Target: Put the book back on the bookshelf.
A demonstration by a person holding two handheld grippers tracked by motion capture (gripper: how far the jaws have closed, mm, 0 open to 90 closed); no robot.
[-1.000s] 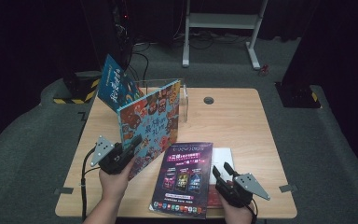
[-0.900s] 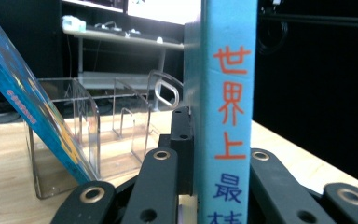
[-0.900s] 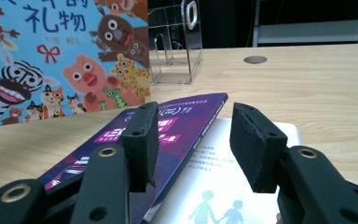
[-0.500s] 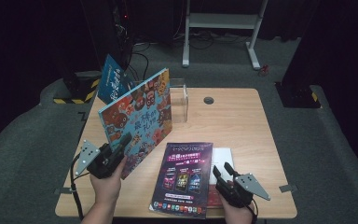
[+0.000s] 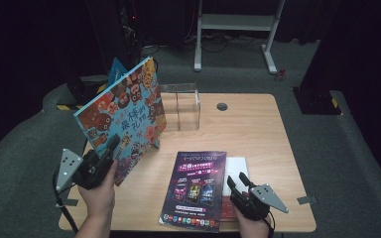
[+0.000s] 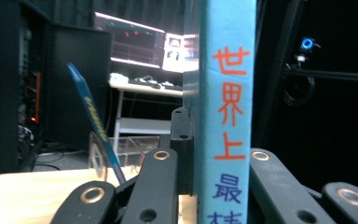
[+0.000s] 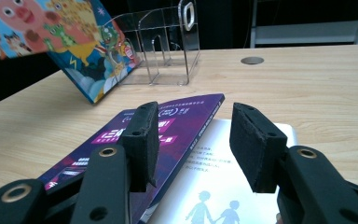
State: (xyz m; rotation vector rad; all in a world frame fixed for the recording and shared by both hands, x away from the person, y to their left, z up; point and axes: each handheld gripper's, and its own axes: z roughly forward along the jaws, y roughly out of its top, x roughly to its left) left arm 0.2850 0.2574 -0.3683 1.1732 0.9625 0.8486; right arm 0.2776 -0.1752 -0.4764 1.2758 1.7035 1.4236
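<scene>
Beside the clear rack (image 5: 179, 105), left gripper (image 5: 98, 161) clamps picture book (image 5: 124, 116).

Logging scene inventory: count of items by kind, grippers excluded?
Books: 4 - picture book in the left gripper, blue book behind it, purple book, white book.
Clear racks: 1.
Total: 5.

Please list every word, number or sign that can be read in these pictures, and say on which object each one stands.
"世界上最", orange then blue characters down the spine of the colourful book held by the left gripper; the character below is cut off.
"最棒的礼物", on that book's cover in the high view: blurred, an uncertain reading.
Purple booklet: cover print too small to read.
White booklet: lines too blurred to read.
Blue book behind: yellow lettering unreadable.
</scene>
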